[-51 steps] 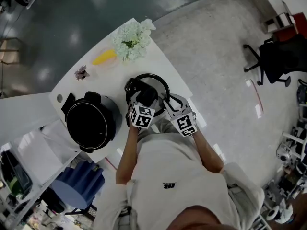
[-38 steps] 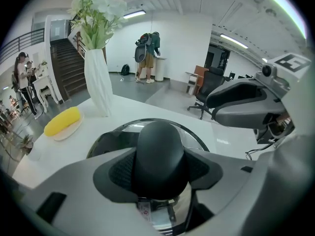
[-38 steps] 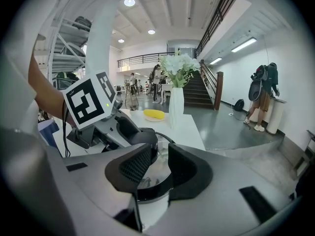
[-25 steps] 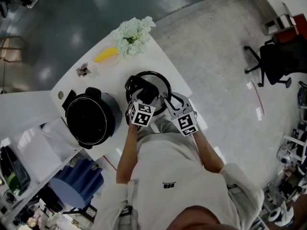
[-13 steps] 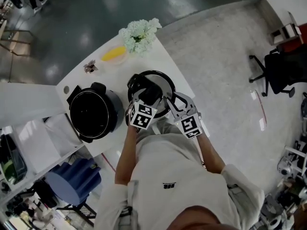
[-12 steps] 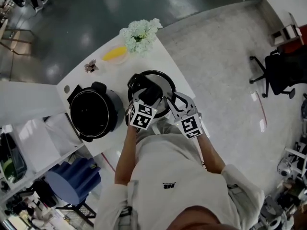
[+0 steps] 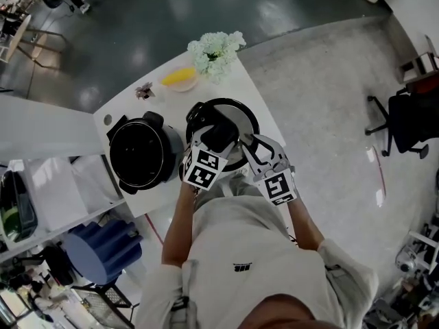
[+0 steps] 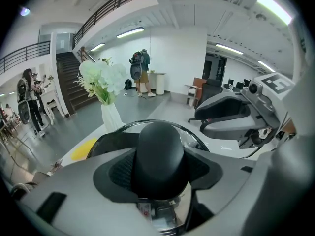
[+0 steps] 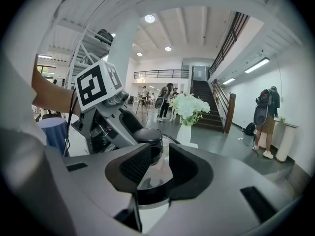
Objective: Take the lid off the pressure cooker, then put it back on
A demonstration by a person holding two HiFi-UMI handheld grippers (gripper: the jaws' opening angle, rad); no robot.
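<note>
The left tongs point(image 7: 219, 136) were clamped on the lid's point(image 7: 241, 117) knob point(image 8: 160, 157), the right tongs point(image 9: 158, 168) pinching its rim. The open cooker point(image 7: 140, 155) sat on the desk point(image 7: 248, 82) off to their left, nearer the left tongs.

No legible text or numbers

The cubes on the left tool point(image 7: 218, 136) and right tool point(image 7: 244, 142) carry only black-and-white square markers. The shirt point(image 7: 240, 249) has a logo too small to read. A sticker point(image 8: 143, 211) on the lid point(image 8: 160, 151) between the left tool's jaws is blurred.
</note>
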